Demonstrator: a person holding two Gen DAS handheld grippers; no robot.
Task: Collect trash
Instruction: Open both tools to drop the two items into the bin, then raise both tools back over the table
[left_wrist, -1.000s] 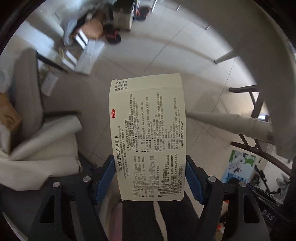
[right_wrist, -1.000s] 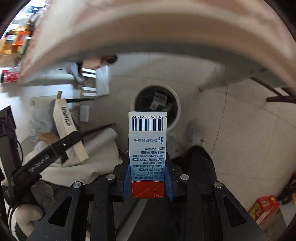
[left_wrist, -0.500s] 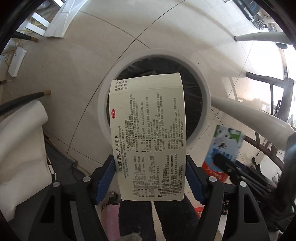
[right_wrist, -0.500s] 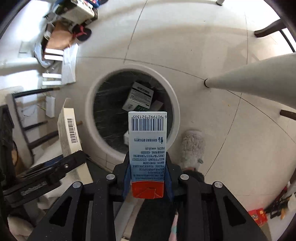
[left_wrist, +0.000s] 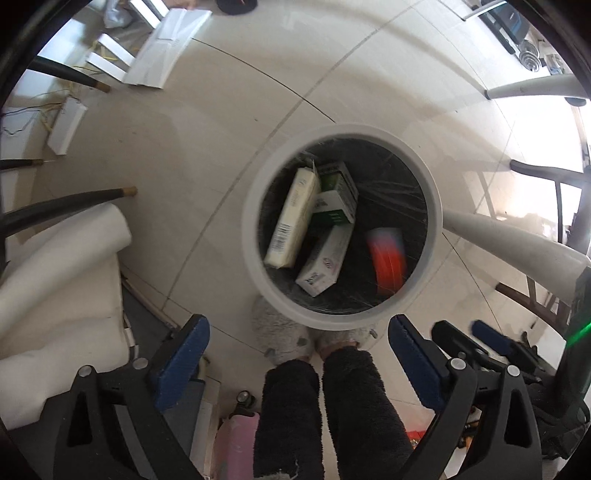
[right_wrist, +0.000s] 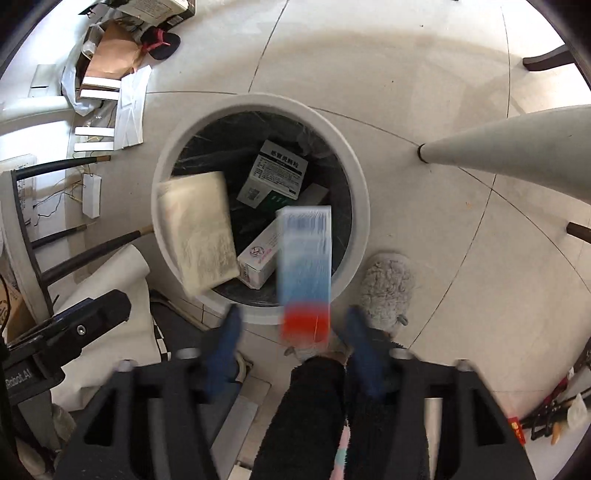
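Both tongs (left_wrist: 297, 363) (right_wrist: 291, 354) just opened wide, holding nothing.

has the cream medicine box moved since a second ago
Yes. The left gripper has just been opening with nothing between its jaws, and the cream box has dropped into the white bin, beside the green box.

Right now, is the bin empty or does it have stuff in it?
Not empty: the bin holds several boxes, including a cream box and a green box.
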